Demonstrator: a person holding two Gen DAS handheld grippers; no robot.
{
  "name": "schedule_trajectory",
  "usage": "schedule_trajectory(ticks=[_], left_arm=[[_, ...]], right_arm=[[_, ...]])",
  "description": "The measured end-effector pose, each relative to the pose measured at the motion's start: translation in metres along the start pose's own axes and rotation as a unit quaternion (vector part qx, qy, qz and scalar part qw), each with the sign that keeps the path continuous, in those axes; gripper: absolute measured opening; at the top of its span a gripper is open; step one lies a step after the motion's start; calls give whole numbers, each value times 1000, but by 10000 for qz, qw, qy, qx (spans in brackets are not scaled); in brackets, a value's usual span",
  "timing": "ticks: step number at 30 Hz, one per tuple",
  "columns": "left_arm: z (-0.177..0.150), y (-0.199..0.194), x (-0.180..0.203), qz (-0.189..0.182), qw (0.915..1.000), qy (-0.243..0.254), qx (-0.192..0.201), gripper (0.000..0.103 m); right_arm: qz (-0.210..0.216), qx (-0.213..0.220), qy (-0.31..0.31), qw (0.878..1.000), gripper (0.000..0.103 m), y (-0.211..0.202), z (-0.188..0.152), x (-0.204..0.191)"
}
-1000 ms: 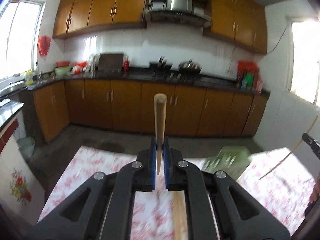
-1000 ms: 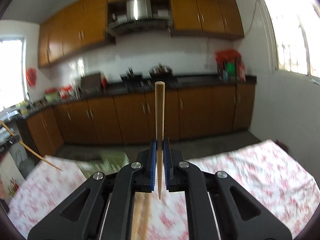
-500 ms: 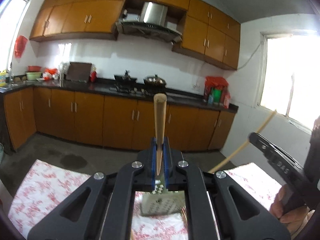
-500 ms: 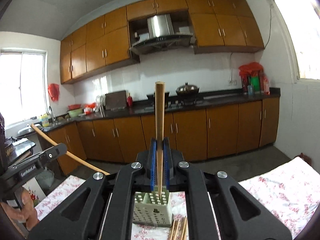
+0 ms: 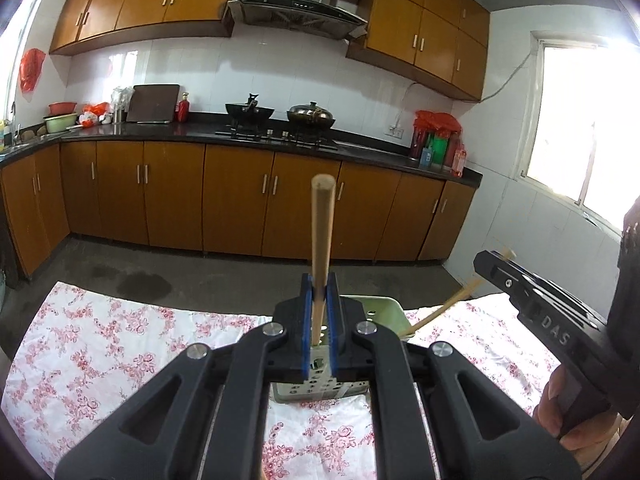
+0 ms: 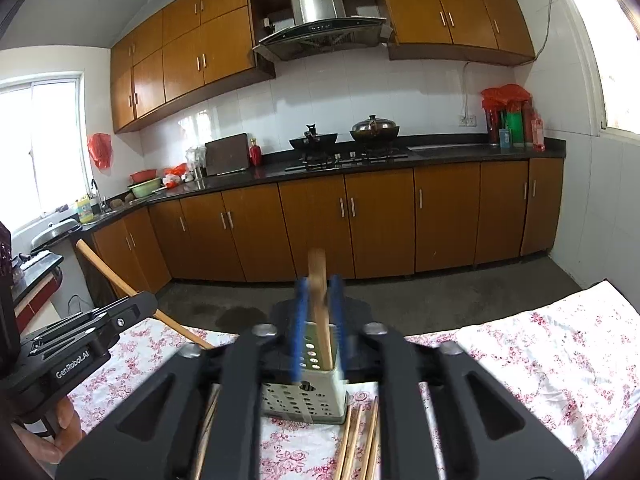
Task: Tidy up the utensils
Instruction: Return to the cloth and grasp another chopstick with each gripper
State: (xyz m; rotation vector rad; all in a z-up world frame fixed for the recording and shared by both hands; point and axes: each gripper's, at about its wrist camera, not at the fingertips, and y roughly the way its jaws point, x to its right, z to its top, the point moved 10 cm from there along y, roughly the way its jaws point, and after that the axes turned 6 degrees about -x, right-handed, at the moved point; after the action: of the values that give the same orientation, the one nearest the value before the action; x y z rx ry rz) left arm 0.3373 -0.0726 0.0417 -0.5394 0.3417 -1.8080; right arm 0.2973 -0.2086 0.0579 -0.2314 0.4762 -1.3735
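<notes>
- Left wrist view: the left gripper [image 5: 319,316] is clenched on a wooden chopstick [image 5: 321,256], which stands nearly upright between the blue pads [image 5: 306,320].
- Behind it, a pale green perforated utensil holder [image 5: 384,308] sits on the floral tablecloth [image 5: 100,344].
- At the right edge, a hand [image 5: 560,412] grips the other tool's black body.
- Right wrist view: the right gripper [image 6: 319,320] has its jaws opening; a second chopstick [image 6: 320,304] stands between them, its lower end inside the utensil holder [image 6: 304,400].
- Loose chopsticks [image 6: 360,440] lie on the cloth just in front of the holder.
</notes>
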Motion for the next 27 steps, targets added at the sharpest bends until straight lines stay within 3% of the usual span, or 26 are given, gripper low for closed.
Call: schedule_trajectory(ticks=[2, 10, 12, 14, 16, 18, 20, 23, 27], left_arm=[[-1, -3, -4, -18, 10000, -34, 27, 10], [14, -48, -19, -62, 9983, -304, 497, 27], [12, -68, -29, -30, 9969, -439, 650, 31], [0, -79, -44, 96, 9962, -573, 644, 32], [-17, -79, -62, 374, 9964, -624, 440, 32], [-47, -70, -83, 706, 9955, -630, 39, 32], [-85, -56, -99, 875, 9929, -660, -471, 32], [-136, -40, -114, 950, 9866, -733, -1106, 31], [-191, -31, -122, 911, 9795, -759, -1628, 25]], right_arm=[[-20, 107, -22, 9999, 37, -7, 4, -1], [-118, 538, 186, 9983, 40, -55, 15, 15], [-254, 485, 271, 9981, 40, -61, 4, 28], [-475, 148, 331, 9982, 40, -55, -20, 43], [-629, -431, 380, 9964, 40, -37, -59, 57], [-632, -1106, 462, 9908, 21, -16, -101, 67], [-466, -1850, 559, 9800, 16, 5, -153, 67], [-372, -2382, 493, 9693, 14, 21, -198, 55], [-350, -2584, 416, 9645, 14, 31, -219, 47]])
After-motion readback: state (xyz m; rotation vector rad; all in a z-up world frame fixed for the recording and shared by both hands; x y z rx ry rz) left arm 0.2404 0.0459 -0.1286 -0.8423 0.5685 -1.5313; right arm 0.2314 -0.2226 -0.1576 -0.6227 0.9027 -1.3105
